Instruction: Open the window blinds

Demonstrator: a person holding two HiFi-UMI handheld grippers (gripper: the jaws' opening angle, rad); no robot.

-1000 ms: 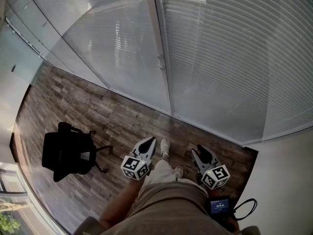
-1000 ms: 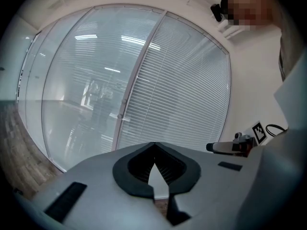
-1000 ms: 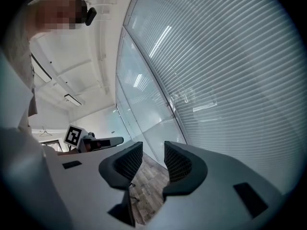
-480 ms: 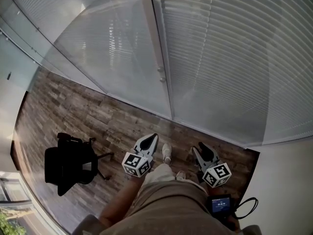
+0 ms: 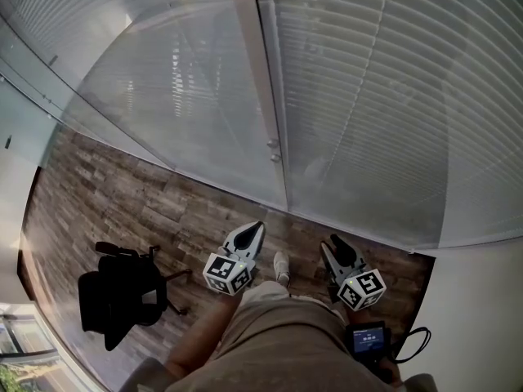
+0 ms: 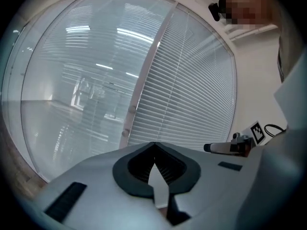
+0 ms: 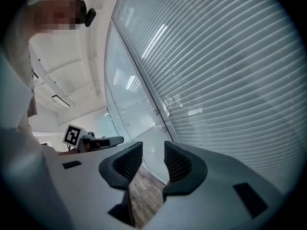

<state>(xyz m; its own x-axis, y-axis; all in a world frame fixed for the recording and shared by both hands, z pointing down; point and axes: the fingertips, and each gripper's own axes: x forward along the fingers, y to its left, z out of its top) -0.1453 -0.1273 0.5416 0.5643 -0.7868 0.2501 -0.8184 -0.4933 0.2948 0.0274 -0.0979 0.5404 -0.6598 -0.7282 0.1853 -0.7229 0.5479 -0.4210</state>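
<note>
The blinds (image 5: 376,96) fill the upper right of the head view, their slats turned flat and closed behind a glass wall that runs from the top of the frame down to the wood floor (image 5: 155,198). A pale upright frame (image 5: 253,64) divides them from the pane on the left. On it, near the middle of the picture, sit two small knobs (image 5: 273,150). These are likely the control for the slats, though they are too small to be sure.

Both grippers are held low at the bottom centre, either side of the person's legs (image 5: 278,333), pointing towards the glass and well short of it. That reads as a carrying pose for an approach on foot, not a reach. The left gripper (image 5: 256,230) has its jaws together, tips meeting with nothing in them, which keeps it compact while it has no job. The right gripper (image 5: 334,242) has its jaws apart and empty, with only floor and glass showing through the gap. It sits on the blinds' side, so it seems the one readied to take a knob.

A black office chair (image 5: 122,288) stands at the lower left, well apart from the way to the glass. Nothing of the task is done yet: slats closed, control untouched
</note>
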